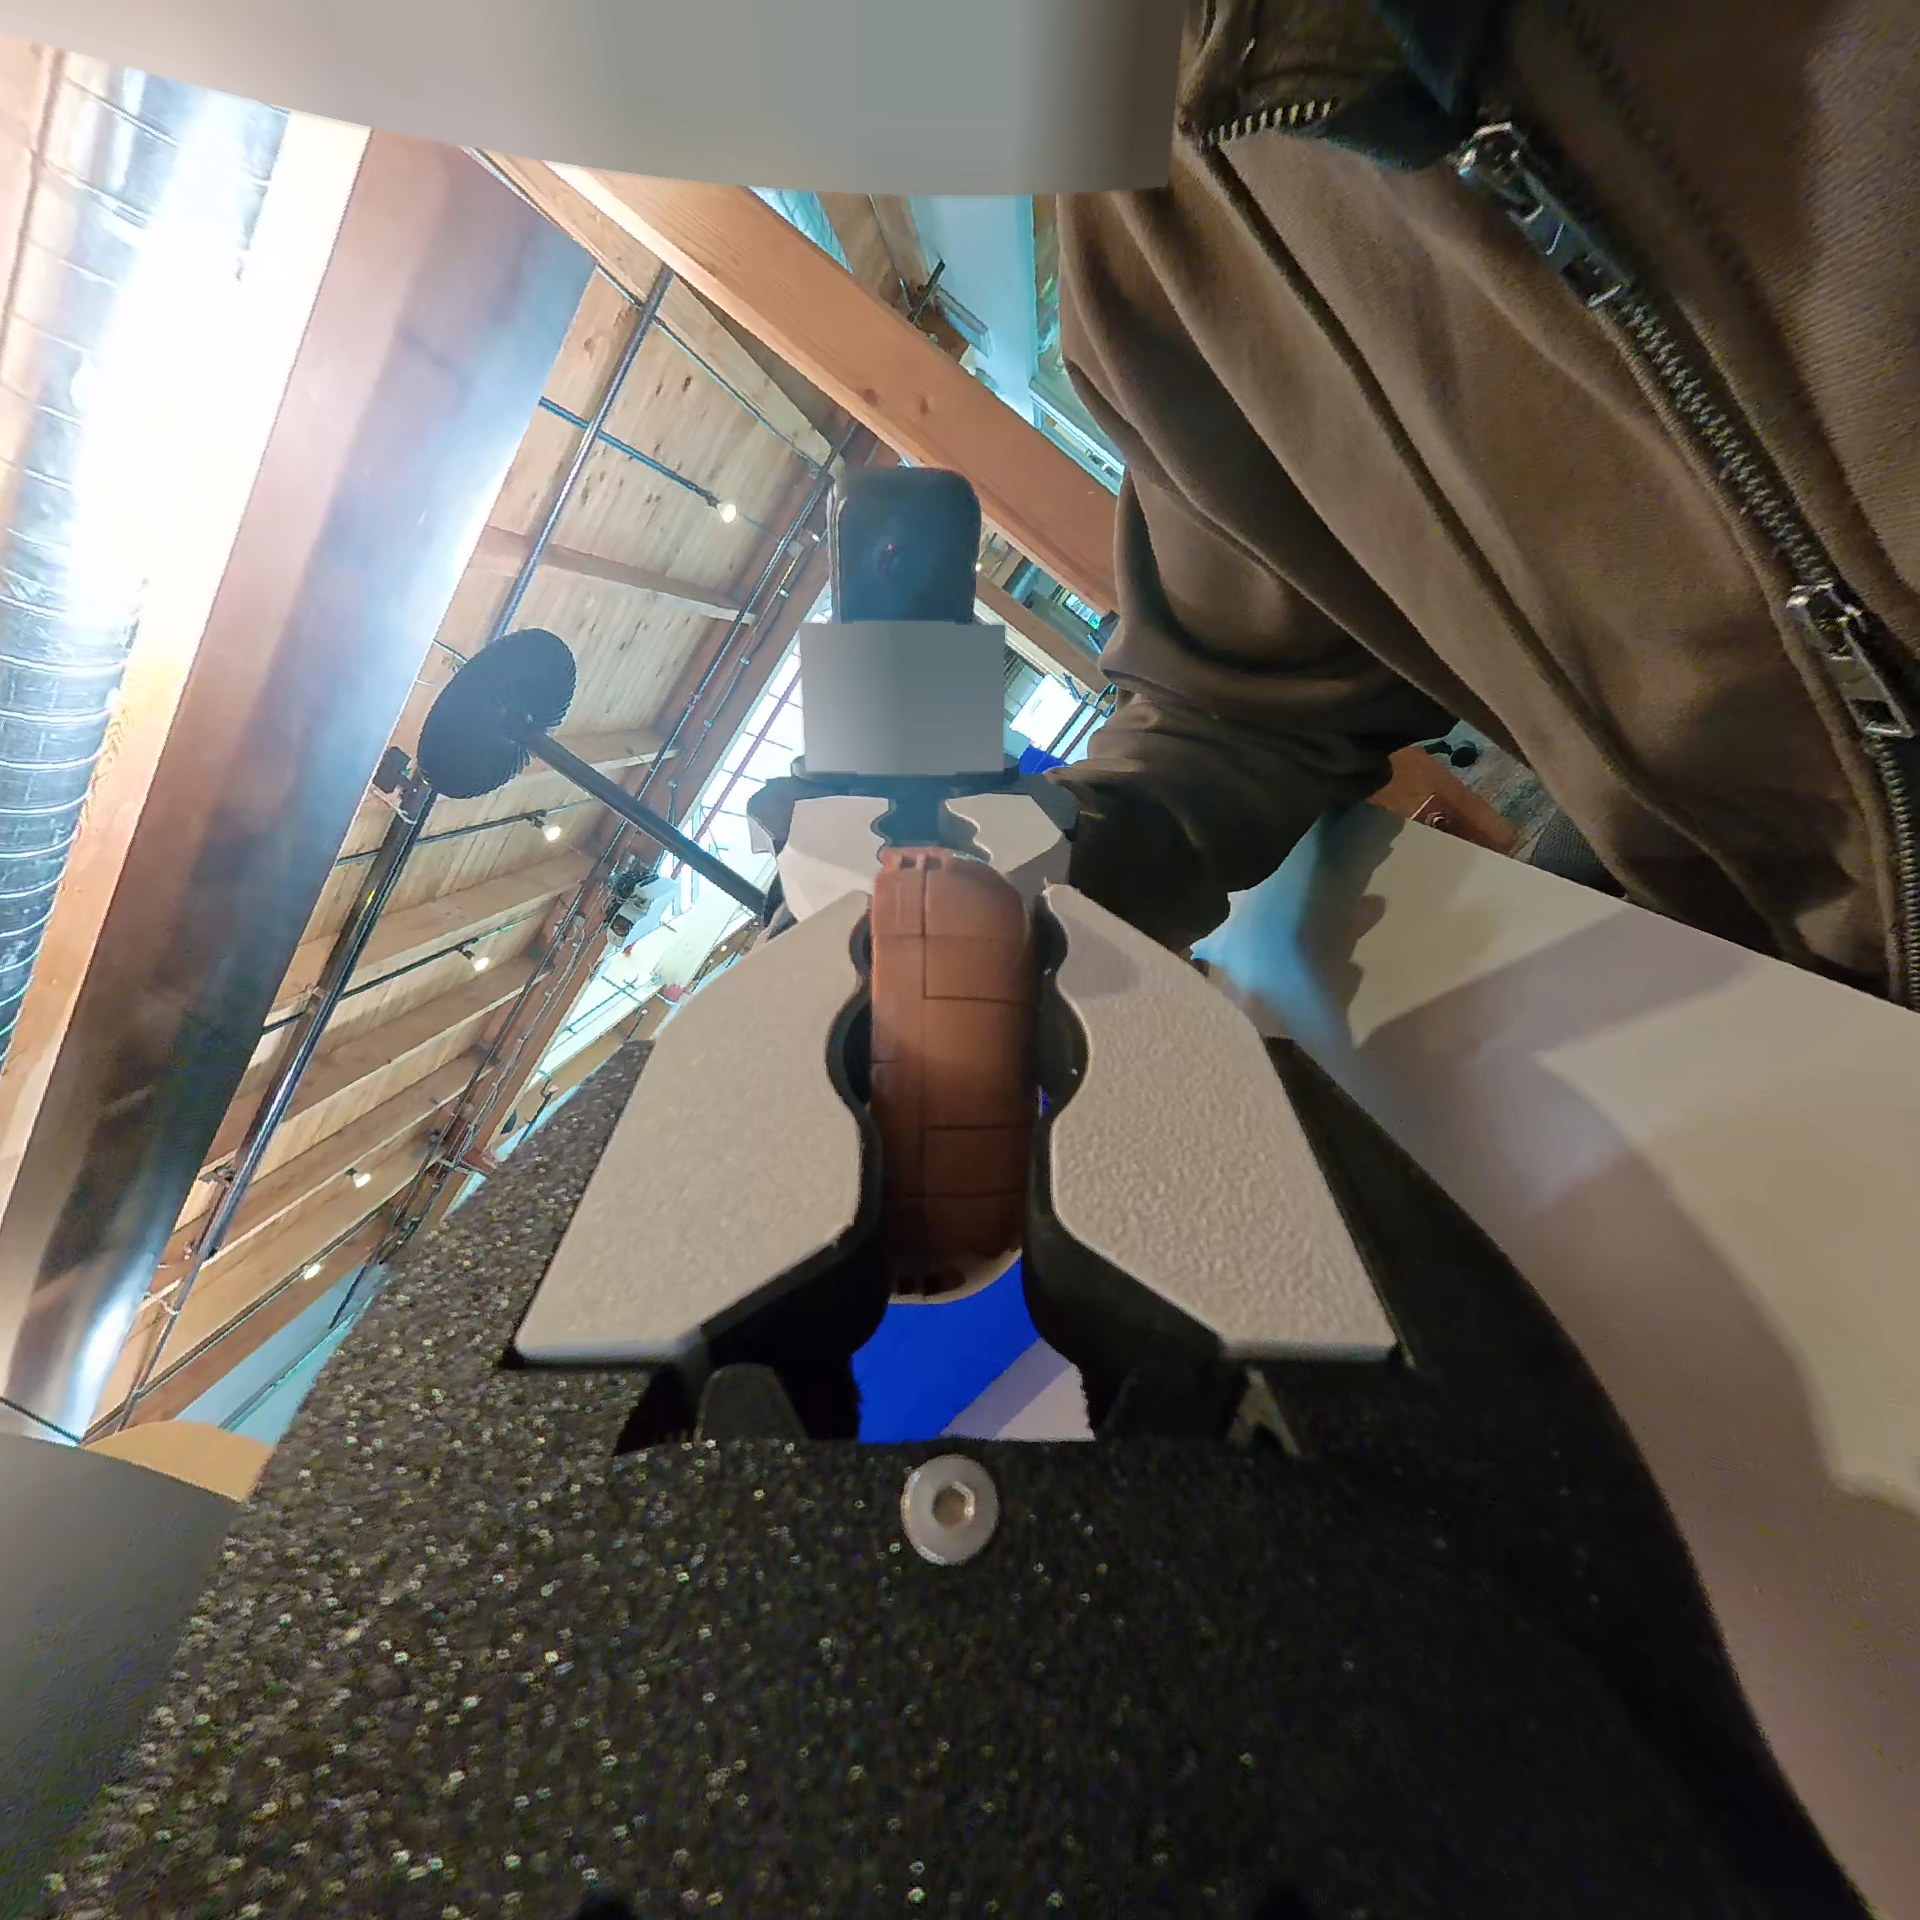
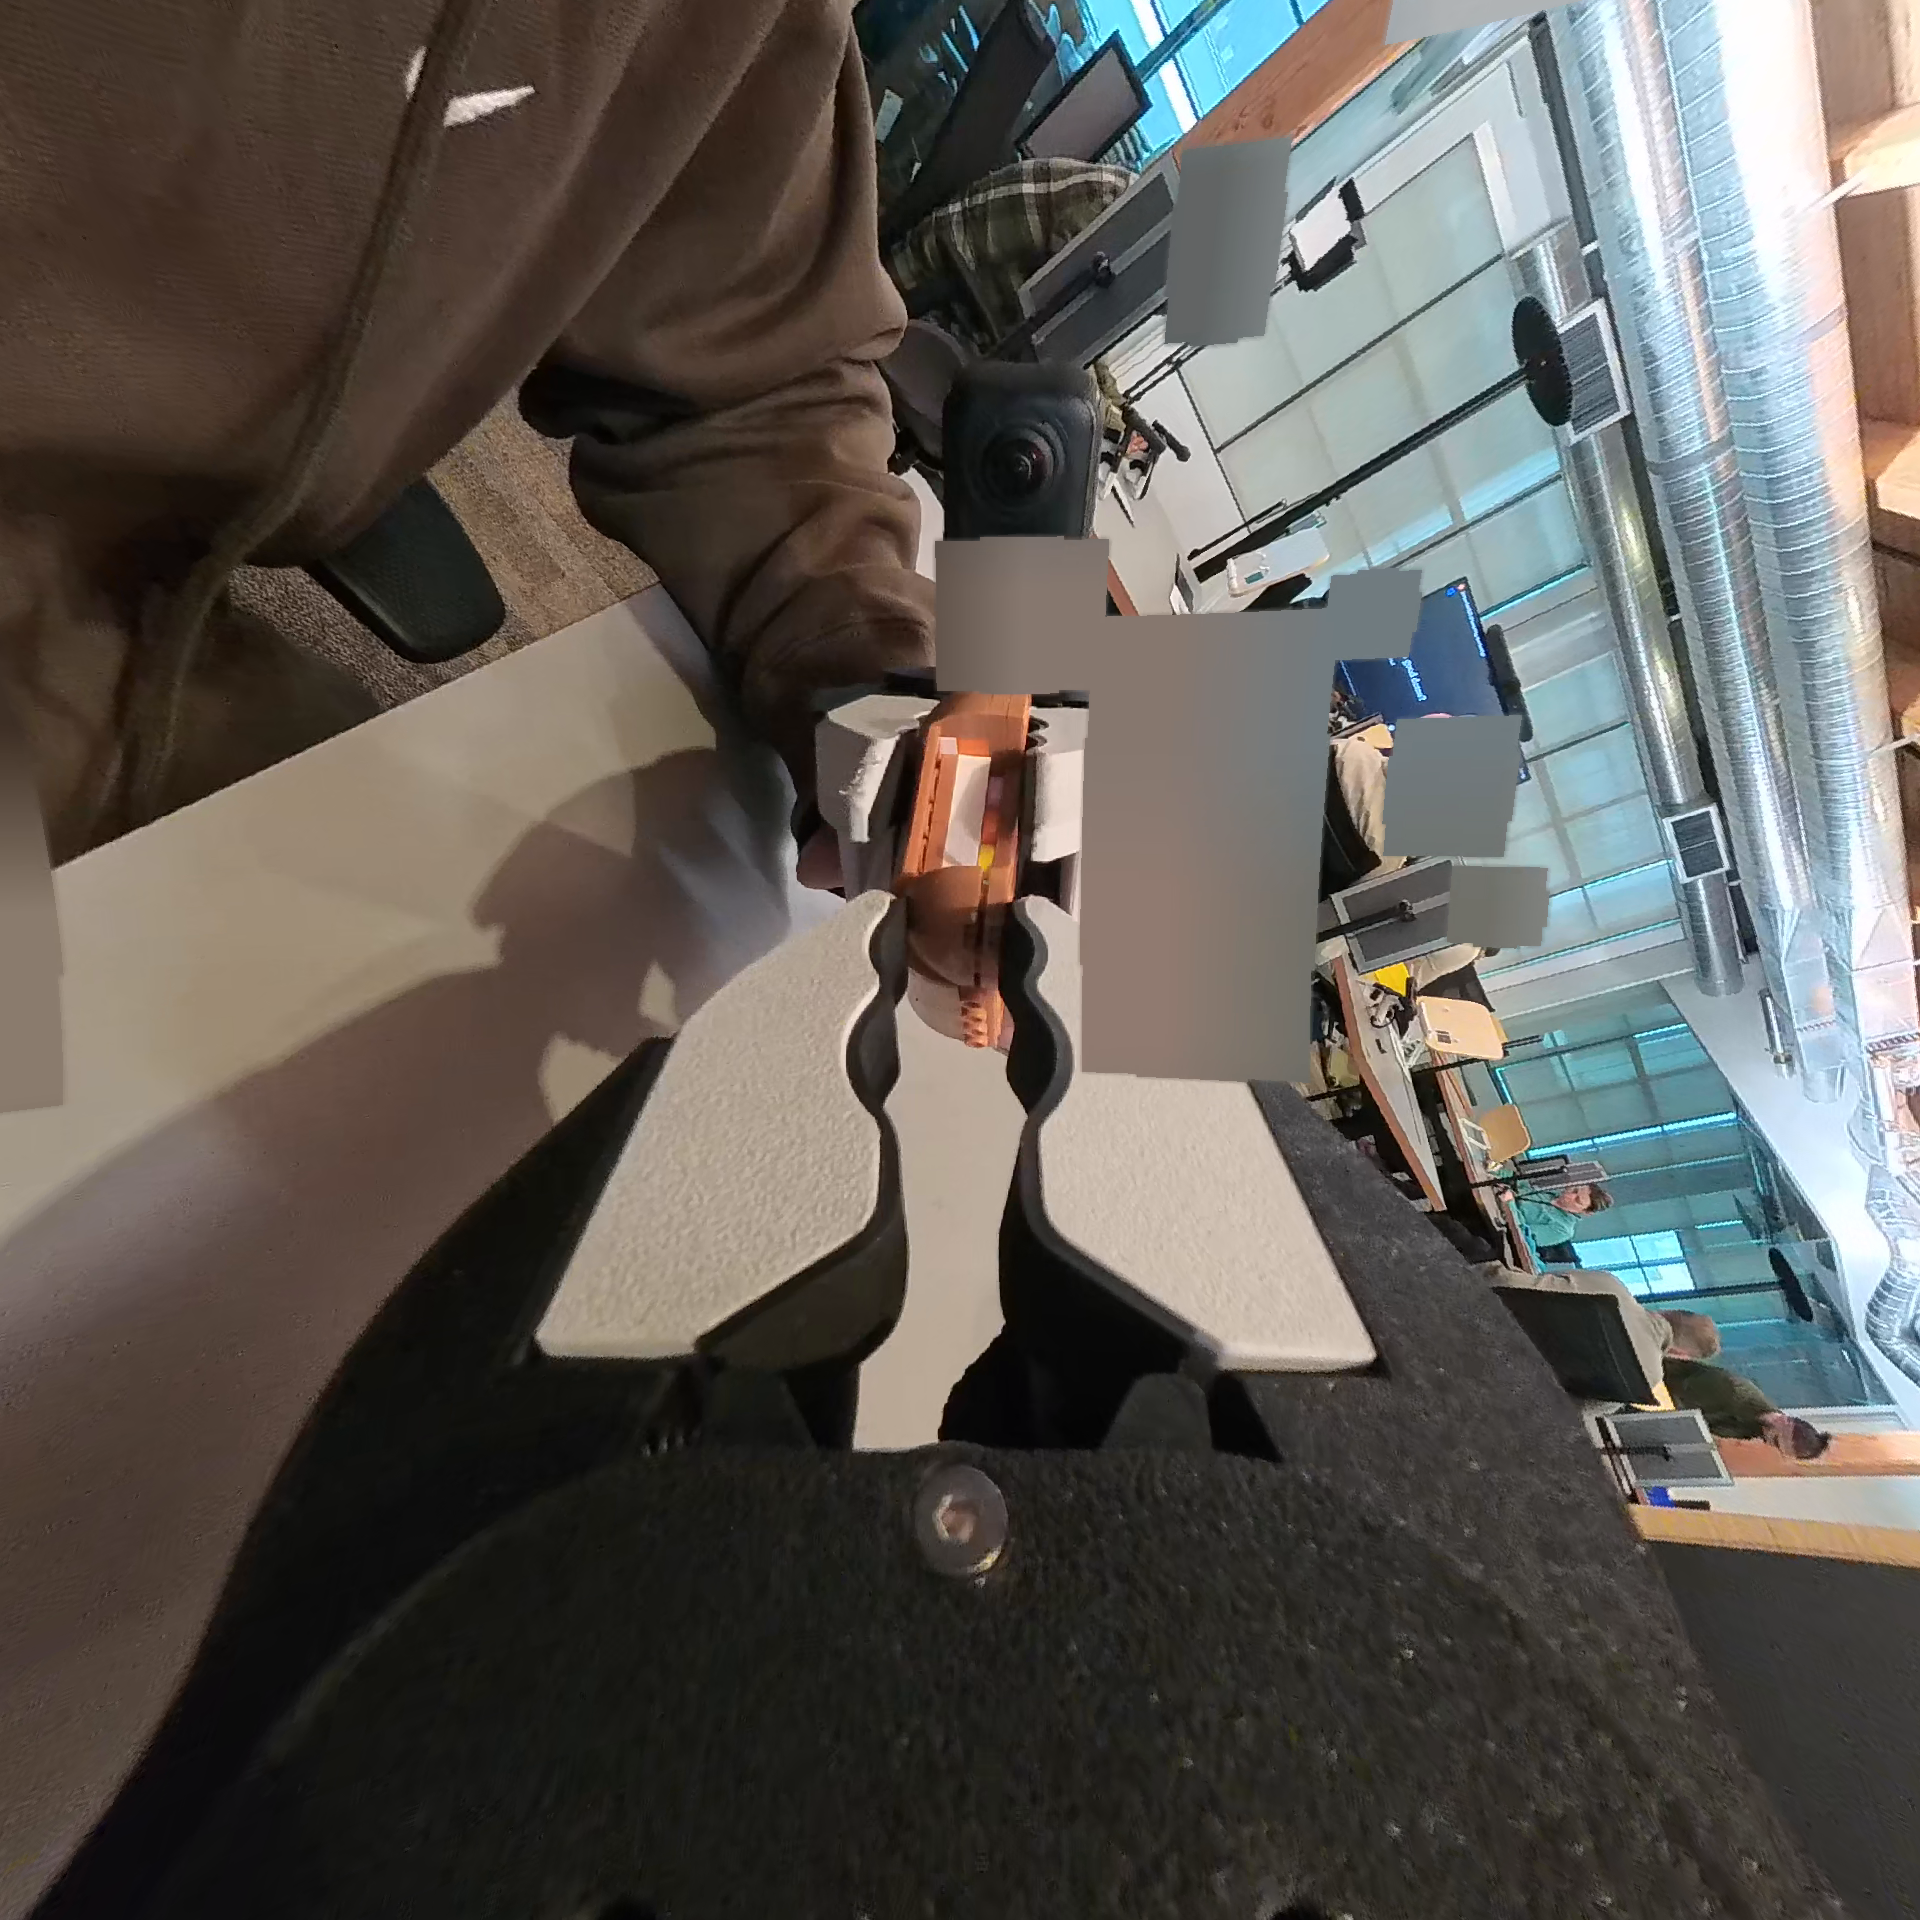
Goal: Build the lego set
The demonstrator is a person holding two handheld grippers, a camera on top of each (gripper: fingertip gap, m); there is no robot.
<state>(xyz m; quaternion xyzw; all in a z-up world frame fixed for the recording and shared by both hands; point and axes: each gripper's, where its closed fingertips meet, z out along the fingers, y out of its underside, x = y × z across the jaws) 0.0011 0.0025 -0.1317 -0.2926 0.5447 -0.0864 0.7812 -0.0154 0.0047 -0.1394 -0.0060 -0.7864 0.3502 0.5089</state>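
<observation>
A brown Lego build (image 1: 951,1070) with a rounded brick-pattern side is held in the air between both grippers, which face each other. My left gripper (image 1: 954,914) is shut on it along most of its length. My right gripper (image 2: 958,925) is shut on its near end (image 2: 961,966), where white and yellow parts show inside. The right gripper shows farther off in the left wrist view (image 1: 920,831), and the left gripper in the right wrist view (image 2: 940,769). Both views tilt upward, so little of the table shows.
A white table (image 1: 1558,1039) lies to the right and below, and shows in the right wrist view (image 2: 312,935). A person in a brown zip jacket (image 1: 1455,520) sits close. Something blue (image 1: 935,1351) shows under the left gripper. A black chair armrest (image 2: 416,582) is behind. The grippers are tip to tip, or close to it.
</observation>
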